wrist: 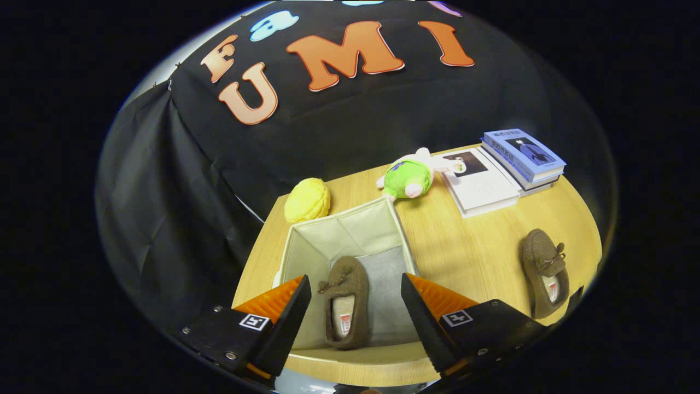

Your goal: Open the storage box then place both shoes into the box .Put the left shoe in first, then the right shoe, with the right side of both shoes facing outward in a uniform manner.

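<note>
An open beige fabric storage box (339, 227) stands on the wooden table just ahead of my fingers. One brown moccasin shoe (344, 298) lies on the grey floor of the box, toe pointing away, seen between my fingers. The second brown shoe (542, 271) rests on the table to the right of the box, toe also pointing away. My gripper (355, 287) hovers above the near edge of the box, open, with nothing between its fingers.
A yellow round plush (307, 200) sits behind the box's far left corner. A green and white plush toy (411, 176) lies behind the box. Books (500, 175) are stacked at the far right. Bare wooden table (465, 251) separates box and second shoe.
</note>
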Motion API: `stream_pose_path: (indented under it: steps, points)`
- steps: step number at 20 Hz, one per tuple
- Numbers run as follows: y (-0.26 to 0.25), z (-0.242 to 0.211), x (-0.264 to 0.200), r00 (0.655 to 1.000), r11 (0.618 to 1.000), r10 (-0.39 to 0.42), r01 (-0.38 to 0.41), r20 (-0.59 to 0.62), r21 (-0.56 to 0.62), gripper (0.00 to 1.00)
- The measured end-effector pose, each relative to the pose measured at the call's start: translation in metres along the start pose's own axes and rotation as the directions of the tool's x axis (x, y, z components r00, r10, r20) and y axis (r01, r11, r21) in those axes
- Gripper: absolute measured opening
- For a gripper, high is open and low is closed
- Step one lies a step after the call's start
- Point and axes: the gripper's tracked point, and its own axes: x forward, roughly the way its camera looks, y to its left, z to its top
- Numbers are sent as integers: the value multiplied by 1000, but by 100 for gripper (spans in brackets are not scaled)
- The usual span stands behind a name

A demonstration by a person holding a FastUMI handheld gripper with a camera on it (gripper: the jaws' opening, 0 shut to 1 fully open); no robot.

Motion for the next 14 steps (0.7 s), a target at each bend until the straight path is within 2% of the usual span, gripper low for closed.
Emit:
stream_pose_path:
  steps: [7,14]
  points:
    - [-77,29,-29,989,994,-109,107,99,23,98]
    - [-168,34,-58,960,967,-247,237,131,90,98]
